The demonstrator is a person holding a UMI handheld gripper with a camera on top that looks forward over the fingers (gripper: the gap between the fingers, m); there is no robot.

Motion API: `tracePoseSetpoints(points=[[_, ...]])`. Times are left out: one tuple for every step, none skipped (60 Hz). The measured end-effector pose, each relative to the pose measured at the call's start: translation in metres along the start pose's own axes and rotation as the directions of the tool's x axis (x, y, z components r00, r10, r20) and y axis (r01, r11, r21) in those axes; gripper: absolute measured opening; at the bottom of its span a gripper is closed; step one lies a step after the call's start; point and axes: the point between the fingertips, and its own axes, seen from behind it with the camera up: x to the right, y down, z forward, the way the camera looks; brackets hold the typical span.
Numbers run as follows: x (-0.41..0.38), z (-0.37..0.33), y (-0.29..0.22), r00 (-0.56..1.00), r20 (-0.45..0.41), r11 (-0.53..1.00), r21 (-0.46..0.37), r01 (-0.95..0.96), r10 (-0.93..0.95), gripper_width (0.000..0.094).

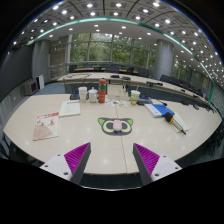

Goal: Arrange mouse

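Mouse (116, 126), dark, on green-edged mat (116, 124), centre frame on pale table (40, 108), well beyond fingers. Gripper (112, 158) at lower frame, fingers spread wide, holding nothing. Cups (83, 93) behind.

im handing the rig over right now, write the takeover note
Claw: open, empty, held above the near edge of the table.
Mouse pad: lies flat on the table just ahead of the fingers, centred between them. I cannot tell whether a mouse sits on it.
Beyond it: cups, papers to one side.
Done: nothing visibly gripped or moved.
Left: locate the mouse, grasp it, set it in place.
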Motion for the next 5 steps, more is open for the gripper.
tracePoseSetpoints(points=[[-0.0001,0.0002,0.0007,1.000,0.001,1.000,-0.001,-0.003,0.003,0.0854],[-0.0006,0.0008,0.0012,1.000,0.004,1.000,-0.003,-0.006,0.006,0.0854],[-0.0010,0.0012,0.0014,1.000,0.007,1.000,-0.004,-0.009,0.009,0.0855],[-0.0019,0.0019,0.0012,1.000,0.011,1.000,-0.004,-0.012,0.012,0.0854],[-0.0025,0.0027,0.0008,1.000,0.015,1.000,-0.004,-0.014,0.014,0.0856]])
